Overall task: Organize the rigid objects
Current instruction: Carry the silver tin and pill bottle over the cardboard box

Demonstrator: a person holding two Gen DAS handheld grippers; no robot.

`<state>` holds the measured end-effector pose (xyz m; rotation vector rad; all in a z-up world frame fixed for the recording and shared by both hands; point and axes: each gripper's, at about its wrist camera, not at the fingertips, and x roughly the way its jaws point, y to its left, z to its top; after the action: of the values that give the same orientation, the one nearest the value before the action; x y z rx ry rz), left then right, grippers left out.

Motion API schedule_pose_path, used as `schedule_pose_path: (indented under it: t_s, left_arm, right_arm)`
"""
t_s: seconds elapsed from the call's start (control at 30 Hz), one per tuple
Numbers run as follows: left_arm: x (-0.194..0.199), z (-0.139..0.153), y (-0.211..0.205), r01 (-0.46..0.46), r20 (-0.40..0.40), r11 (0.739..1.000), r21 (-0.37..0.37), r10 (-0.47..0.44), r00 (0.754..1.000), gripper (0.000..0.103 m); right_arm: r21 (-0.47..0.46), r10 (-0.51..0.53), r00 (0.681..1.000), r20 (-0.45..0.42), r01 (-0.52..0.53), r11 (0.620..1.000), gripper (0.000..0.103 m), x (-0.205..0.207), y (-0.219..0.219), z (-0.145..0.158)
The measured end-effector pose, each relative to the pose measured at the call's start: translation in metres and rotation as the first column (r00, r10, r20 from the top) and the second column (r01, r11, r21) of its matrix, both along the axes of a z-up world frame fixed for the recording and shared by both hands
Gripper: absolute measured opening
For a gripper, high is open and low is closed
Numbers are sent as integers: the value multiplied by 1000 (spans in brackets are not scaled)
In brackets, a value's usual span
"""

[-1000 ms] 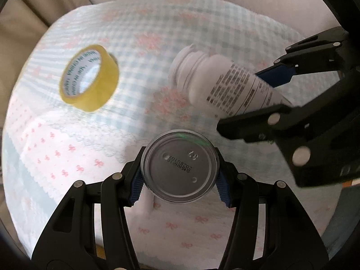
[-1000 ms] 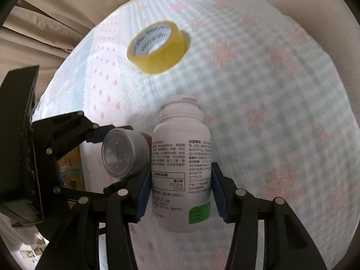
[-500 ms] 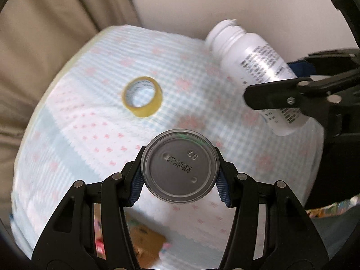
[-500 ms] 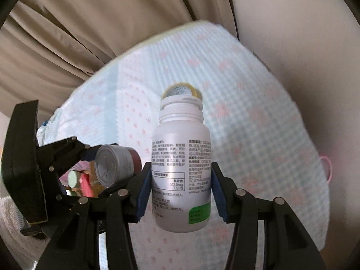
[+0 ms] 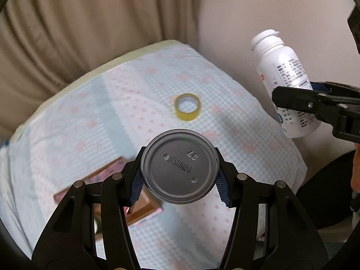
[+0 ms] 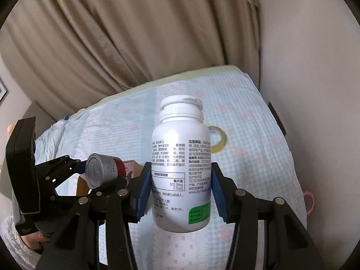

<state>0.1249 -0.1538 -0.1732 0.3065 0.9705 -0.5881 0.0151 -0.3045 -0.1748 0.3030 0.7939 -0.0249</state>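
My left gripper is shut on a small metal can, whose grey stamped bottom faces the camera; the can also shows in the right wrist view, with a red label. My right gripper is shut on a white pill bottle with printed text and no cap; it also shows in the left wrist view. Both are held high above the table. A yellow tape roll lies flat on the cloth, partly hidden behind the bottle in the right wrist view.
The table wears a light blue checked cloth with pink flowers. A pink-edged cardboard box sits under the left gripper. Beige curtains hang behind, and a pale wall is on the right.
Both grippers have risen well away from the table with the can and the bottle still held. The tape roll looks smaller and farther. The box has come into view.
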Motion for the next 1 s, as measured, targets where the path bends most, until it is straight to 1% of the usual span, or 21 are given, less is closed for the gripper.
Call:
schedule_pose_path:
  t_s: [0.1,0.2,0.37,0.47,0.53,0.57,0.67,0.8,0.87,1.0]
  left_arm:
    - [-5,12,37,-67,2,998,-13,67,998,51]
    - [-6,18,76,-126,-13,991,-37,125,992,51]
    - [-1,18,140,-185,-18,982,-38,185,983,51]
    - [4,16,183,-213,-28,976,-45,212,977,51]
    - [8,12,213,-240,-46,970,-44,238,970,51]
    - [12,7,232,-255,-55,966,-34,253,966,51]
    - [23,-8,268,-274,-71,962,-5,273,959,51]
    - [41,-34,307,-275,-105,961,19,275,956,51]
    - [51,-50,322,-262,-118,964,40,265,957,51]
    - [70,-82,338,-240,-164,969,55,246,955,51]
  right_arm:
    - [2,44,999,18,-44,999,46,4,23,8]
    - [11,84,996,20,-84,996,46,8,52,13]
    - [0,142,990,23,-142,990,46,20,106,16]
    - [8,155,988,17,-155,988,46,29,145,15]
    - [34,153,988,10,-154,988,46,37,165,12]
    - [62,154,988,4,-154,986,46,44,177,7]
    - [102,151,988,-35,-147,984,46,63,209,-5]
    - [150,124,989,-77,-111,982,46,84,241,-26]
    - [156,104,990,-98,-88,984,46,91,255,-37]
    - [172,60,987,-151,-34,985,46,112,280,-65]
